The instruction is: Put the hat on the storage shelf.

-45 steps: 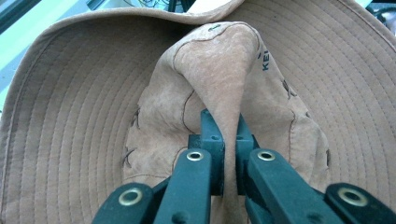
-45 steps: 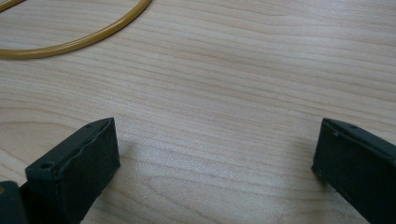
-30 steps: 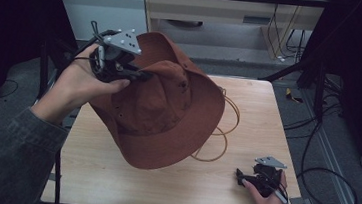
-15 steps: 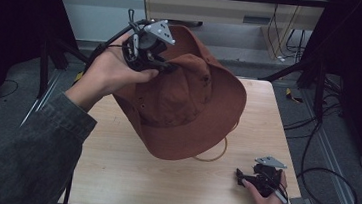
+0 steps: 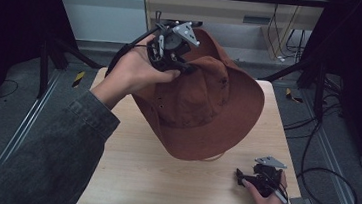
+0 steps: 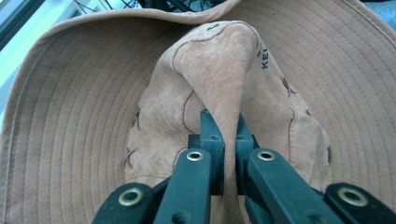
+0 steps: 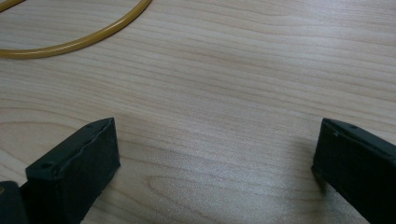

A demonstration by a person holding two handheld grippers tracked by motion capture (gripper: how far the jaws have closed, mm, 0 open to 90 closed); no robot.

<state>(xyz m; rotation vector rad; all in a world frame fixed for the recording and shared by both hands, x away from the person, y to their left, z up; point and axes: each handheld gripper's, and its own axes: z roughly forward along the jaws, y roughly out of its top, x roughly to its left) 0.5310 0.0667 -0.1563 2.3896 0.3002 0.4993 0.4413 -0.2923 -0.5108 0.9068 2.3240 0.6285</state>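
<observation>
While the hat (image 5: 203, 109) hangs in the air above the far half of the table (image 5: 126, 177), its wide brim tilts down toward the near right and its crown points up and away. From the left gripper view the crown (image 6: 219, 70) is creased into a fold, and the 2 black jaws are clamped tight on that fold, so the left gripper (image 5: 172, 63) carries the whole hat by a pinch of soft brown cloth. A yellowish cord (image 7: 70, 42) lies curved on the wood beneath the brim, and whether it is tied to the hat cannot be told. Near the front right corner, the right gripper (image 5: 242, 177) rests low on the table with its jaws spread wide and nothing between them. I judge this to be the carrying step: the hat is lifted and in transit, not yet set anywhere. What comes next probably calls for a steady clamp, since the floppy brim swings under its own weight, and for the idle gripper to catch the rim if the hat needs steadying or turning.
</observation>
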